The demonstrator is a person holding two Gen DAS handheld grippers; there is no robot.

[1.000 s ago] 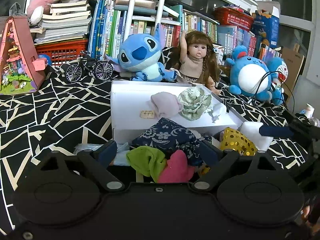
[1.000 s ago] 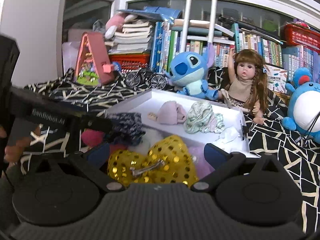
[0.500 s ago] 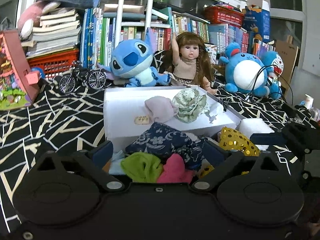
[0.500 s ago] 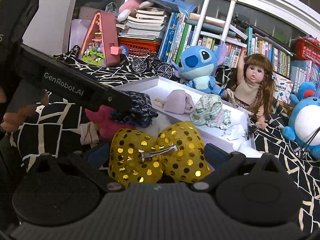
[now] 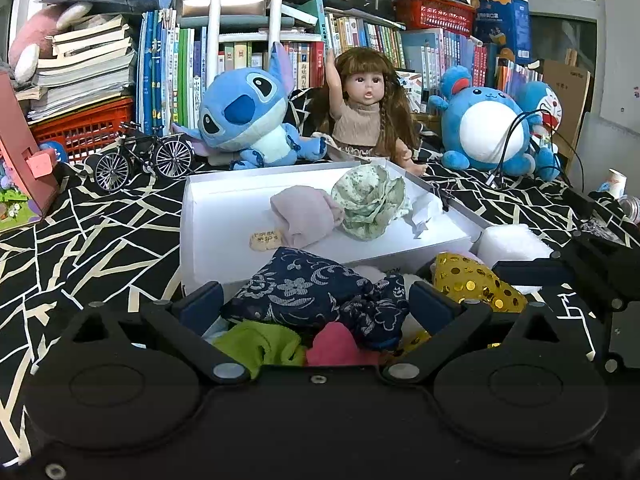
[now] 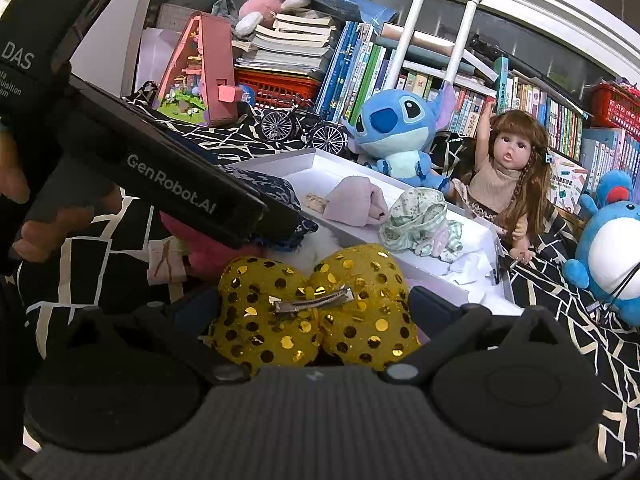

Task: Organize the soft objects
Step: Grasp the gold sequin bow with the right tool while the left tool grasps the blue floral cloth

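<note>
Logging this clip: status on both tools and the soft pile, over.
Left tool open over navy floral cloth. Right tool straddles gold sequin bow, grip unclear. White box behind holds two cloths. Nothing blocking.

The bench cloth (image 5: 100,240) is black with cream crackle lines; the box (image 5: 224,216) is white; the bow (image 6: 316,312) is yellow with gold sequin dots; one cloth (image 5: 304,284) is navy with pale flowers; others are lime green (image 5: 260,344), pink (image 5: 340,346), pale mauve (image 5: 306,212), and green-sprigged white (image 5: 370,202); the plush (image 5: 244,116) is blue.
</note>
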